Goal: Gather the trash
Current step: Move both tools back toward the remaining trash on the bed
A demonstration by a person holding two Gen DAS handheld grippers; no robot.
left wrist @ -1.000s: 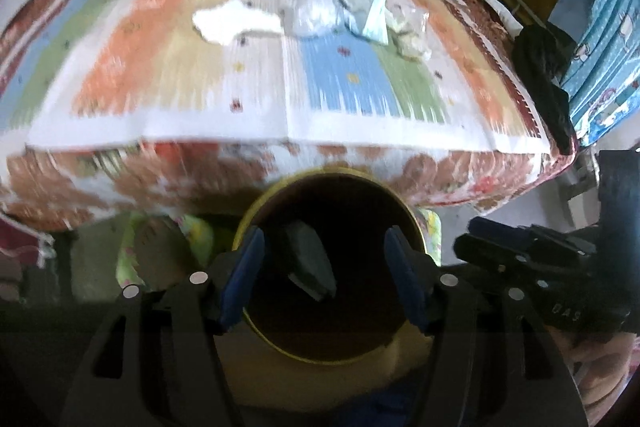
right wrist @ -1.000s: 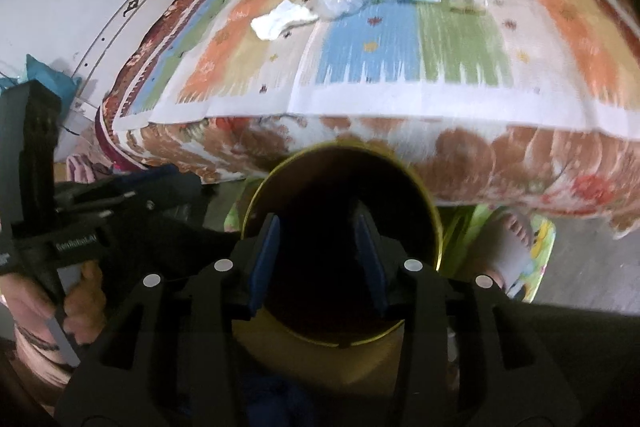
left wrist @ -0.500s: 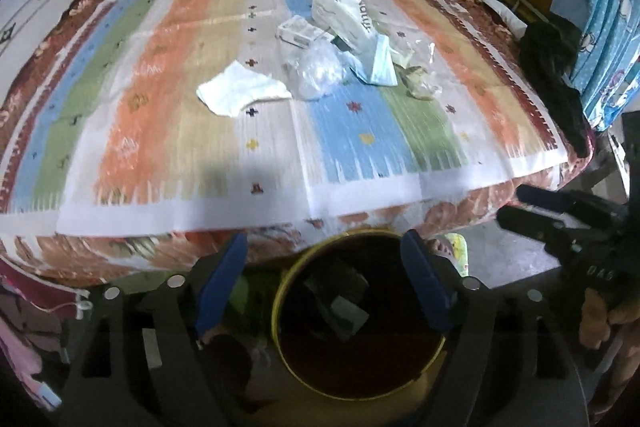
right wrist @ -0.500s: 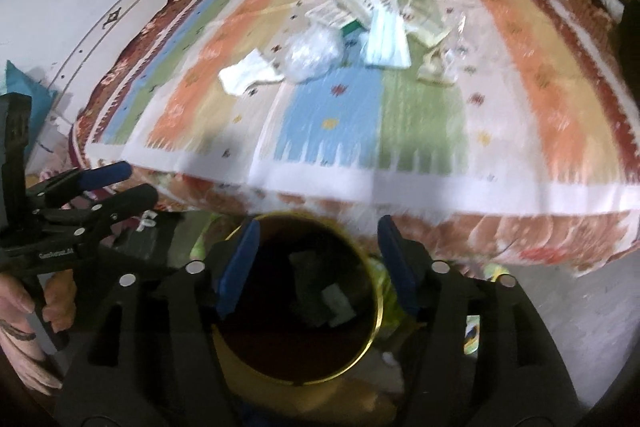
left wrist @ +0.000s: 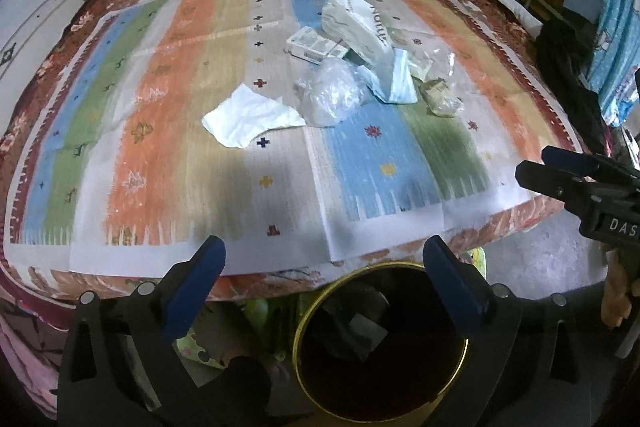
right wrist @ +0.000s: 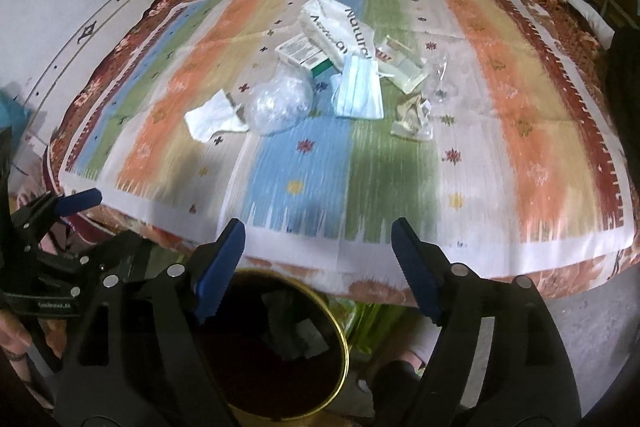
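Observation:
Trash lies in a cluster on the striped cloth (left wrist: 280,163): a white tissue (left wrist: 250,117), a clear plastic bag (left wrist: 330,95), a blue face mask (left wrist: 394,83), a white "Natural" pack (left wrist: 358,23), a small box (left wrist: 314,47) and a crumpled wrapper (left wrist: 440,95). The same cluster shows in the right wrist view: tissue (right wrist: 212,119), bag (right wrist: 280,101), mask (right wrist: 358,91). A dark bin with a yellow rim (left wrist: 380,343) (right wrist: 276,343) stands below the table's near edge, with scraps inside. My left gripper (left wrist: 324,259) and right gripper (right wrist: 318,239) are open and empty above the bin.
The right gripper's body shows at the right of the left wrist view (left wrist: 588,195); the left one's at the left of the right wrist view (right wrist: 48,227). Dark clothes (left wrist: 568,67) and blue fabric (left wrist: 616,19) hang at the right. The floral tablecloth edge (right wrist: 560,279) hangs down.
Both grippers have risen from over the bin and tilted up toward the table. Both have opened wider. Scraps now lie in the bin.

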